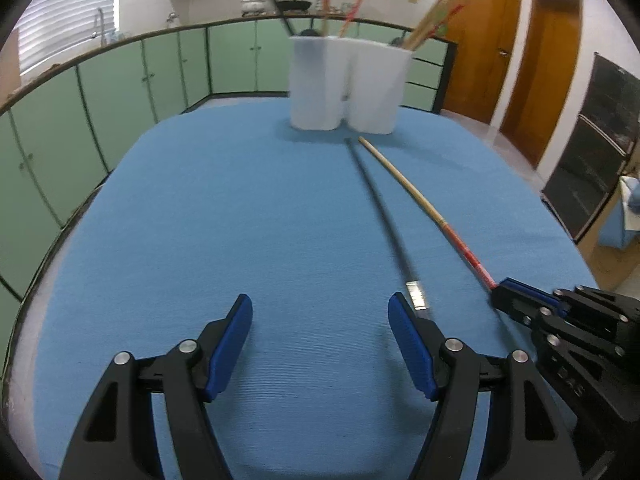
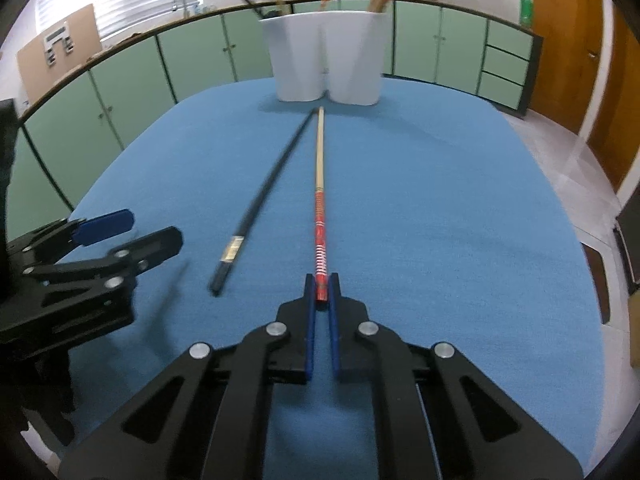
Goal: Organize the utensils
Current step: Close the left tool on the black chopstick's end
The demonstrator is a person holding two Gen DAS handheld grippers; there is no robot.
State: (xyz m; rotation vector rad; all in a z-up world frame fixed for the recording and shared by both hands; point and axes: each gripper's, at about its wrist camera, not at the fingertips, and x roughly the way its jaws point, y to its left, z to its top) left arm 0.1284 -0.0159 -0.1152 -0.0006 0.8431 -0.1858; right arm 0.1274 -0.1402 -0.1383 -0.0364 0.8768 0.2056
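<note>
A white two-part utensil holder [image 1: 350,86] [image 2: 326,58] stands at the far side of the blue table and holds several chopsticks. A red-and-wood chopstick [image 2: 319,184] [image 1: 416,196] lies toward it. My right gripper [image 2: 321,286] [image 1: 510,294] is shut on that chopstick's red end. A black chopstick [image 2: 266,186] [image 1: 380,208] lies on the cloth beside it. My left gripper [image 1: 320,320] [image 2: 136,234] is open and empty, its right finger close to the black chopstick's near end.
The blue cloth [image 1: 240,208] covers the table. Green cabinets [image 1: 120,92] run behind the table. Wooden doors [image 1: 516,60] are at the right, and a dark oven [image 1: 592,148] is further right.
</note>
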